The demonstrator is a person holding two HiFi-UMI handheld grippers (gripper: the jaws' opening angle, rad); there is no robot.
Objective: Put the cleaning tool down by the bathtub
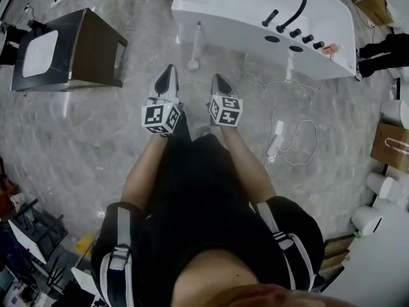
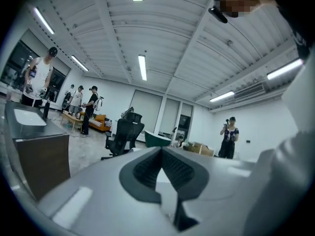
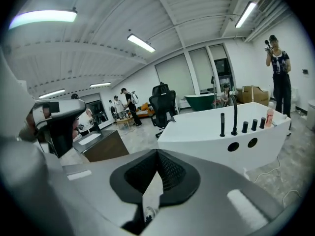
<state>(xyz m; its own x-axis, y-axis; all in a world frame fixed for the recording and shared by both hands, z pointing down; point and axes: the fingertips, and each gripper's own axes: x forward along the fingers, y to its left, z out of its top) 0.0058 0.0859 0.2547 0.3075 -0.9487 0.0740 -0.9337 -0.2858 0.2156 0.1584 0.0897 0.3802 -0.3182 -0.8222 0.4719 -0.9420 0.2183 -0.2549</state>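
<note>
The cleaning tool (image 1: 195, 46), a thin white stick on a small round base, stands upright on the grey floor (image 1: 89, 139) just beside the long outer wall of the white bathtub (image 1: 230, 18). Its handle shows against that wall; whether it leans on the wall cannot be told. Neither gripper touches it.

In the head view both grippers are held out side by side in front of the person, well short of the tool, and each has its marker cube nearest the body. The left gripper (image 1: 169, 75) points toward the floor between the bathtub and a dark cabinet (image 1: 89, 50) with a white sink set in its top. Its own view shows the jaws closed tip to tip with nothing between them. The right gripper (image 1: 219, 82) points toward the bathtub wall. Its jaws are also pressed together and empty.

On the bathtub rim stand a curved black faucet (image 1: 293, 13) and a row of black knobs (image 1: 307, 37), with a small pinkish bottle (image 1: 329, 50) at the end of the row. A white cable with a power strip (image 1: 275, 139) lies looped on the floor right of the grippers. A brown paper bag (image 1: 391, 144) sits at the right edge.

The right gripper view looks over the bathtub toward a black office chair (image 3: 162, 104) and a person (image 3: 278, 77) who stands at the far right and holds something up.
</note>
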